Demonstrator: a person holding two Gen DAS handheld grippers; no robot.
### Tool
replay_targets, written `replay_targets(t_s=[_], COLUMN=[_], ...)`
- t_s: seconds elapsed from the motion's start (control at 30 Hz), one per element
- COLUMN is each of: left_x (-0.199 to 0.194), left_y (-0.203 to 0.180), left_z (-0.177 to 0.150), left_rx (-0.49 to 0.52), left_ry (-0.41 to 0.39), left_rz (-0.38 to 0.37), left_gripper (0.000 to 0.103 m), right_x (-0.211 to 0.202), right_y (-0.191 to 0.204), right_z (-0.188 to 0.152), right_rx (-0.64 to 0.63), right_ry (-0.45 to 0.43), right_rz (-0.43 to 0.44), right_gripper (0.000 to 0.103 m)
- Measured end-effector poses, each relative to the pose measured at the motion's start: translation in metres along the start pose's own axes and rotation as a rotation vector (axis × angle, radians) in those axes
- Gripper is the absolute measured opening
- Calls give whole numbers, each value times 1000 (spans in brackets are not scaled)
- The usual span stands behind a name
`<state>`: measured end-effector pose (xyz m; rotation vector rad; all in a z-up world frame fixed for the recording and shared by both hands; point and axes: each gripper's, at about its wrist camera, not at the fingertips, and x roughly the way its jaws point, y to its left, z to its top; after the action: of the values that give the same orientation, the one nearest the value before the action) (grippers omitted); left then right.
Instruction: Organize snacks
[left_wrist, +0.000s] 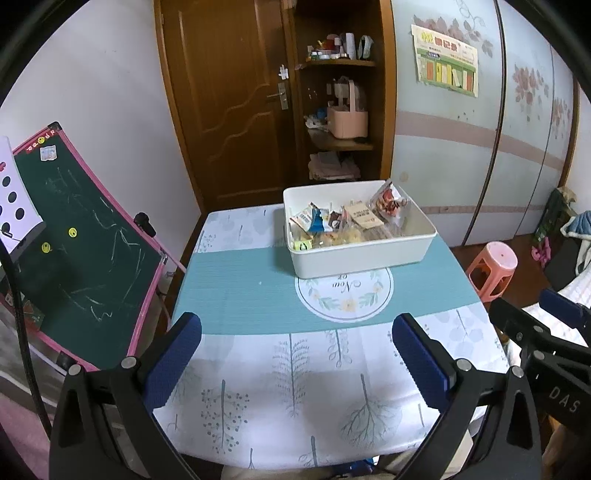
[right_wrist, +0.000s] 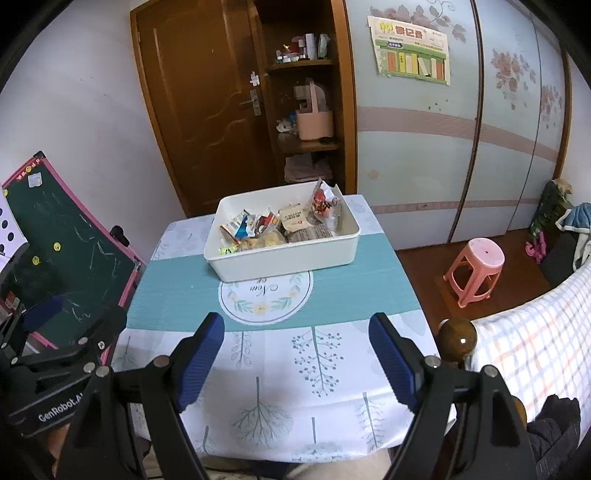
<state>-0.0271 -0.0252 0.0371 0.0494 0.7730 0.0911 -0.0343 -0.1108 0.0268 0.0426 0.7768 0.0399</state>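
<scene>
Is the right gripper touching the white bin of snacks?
Apart. In the right wrist view, the right gripper is open over the near tablecloth, and a stretch of cloth lies bare between its fingertips and the white bin.

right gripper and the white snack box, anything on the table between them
Nothing stands there. In the right wrist view only bare tablecloth lies between the open right gripper and the box.
</scene>
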Motion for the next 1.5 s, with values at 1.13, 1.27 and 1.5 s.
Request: replay_targets(t_s=[1.13, 1.27, 1.5], left_x=[15, 18, 18], left_y=[8, 8, 7], left_z=[-13, -14, -15], left_rx=[-34, -30, -27], left_ry=[112, 121, 122], left_rz=[14, 19, 21], left_gripper=[103, 103, 103], right_x=[10, 11, 11], right_y=[10, 10, 9], right_z=[-16, -16, -17], right_rx=[-36, -38, -37], right_ry=[47, 46, 47], right_rz=[-23, -23, -23], right_gripper=[81, 81, 82])
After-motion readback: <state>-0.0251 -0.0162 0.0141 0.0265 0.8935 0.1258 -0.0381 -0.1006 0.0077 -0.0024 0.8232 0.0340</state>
